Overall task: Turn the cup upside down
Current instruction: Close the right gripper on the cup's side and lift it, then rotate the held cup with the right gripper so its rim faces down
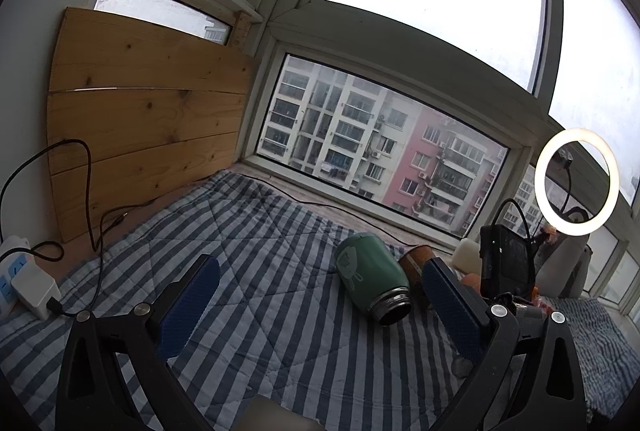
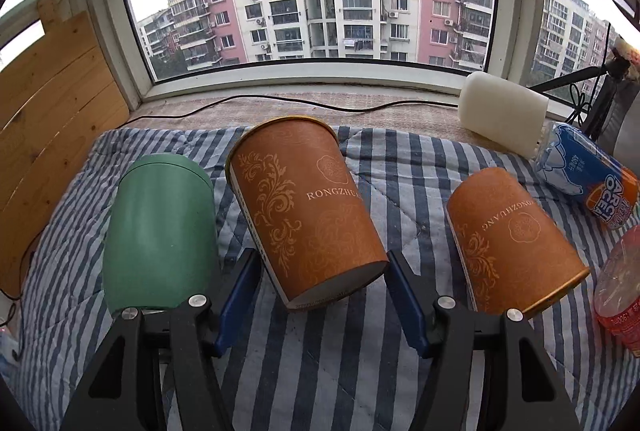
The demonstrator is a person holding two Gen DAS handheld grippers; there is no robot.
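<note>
Right gripper (image 2: 322, 289) reaches forward low over the striped quilt (image 2: 320, 359), its two blue-padded fingers (image 2: 240, 295) spread apart on either side of an orange paper cup (image 2: 304, 207). That cup leans with its rim away toward the window and its base near the camera, sitting between the fingers; contact with the pads cannot be told, and the jaws look parted rather than pressed onto it. Its inside is hidden.

Just left of the orange paper cup lies a green tumbler (image 2: 160, 231), on its side with its closed end facing the window. To the right of the orange paper cup stands a second orange cup (image 2: 512, 239), upside down and tilted, printing inverted. Beyond that, further right, lie a blue-labelled bottle (image 2: 588, 175) and a red-tinted bottle (image 2: 620, 291), with a white block (image 2: 504, 111) behind them by the sill.

Left gripper (image 1: 320, 295) hovers above the quilt with its fingers wide apart, holding nothing. From this side the green tumbler (image 1: 368, 271) shows a dark open mouth, contents not visible, and the orange paper cup (image 1: 414, 259) lies just beyond it, partly hidden.
</note>
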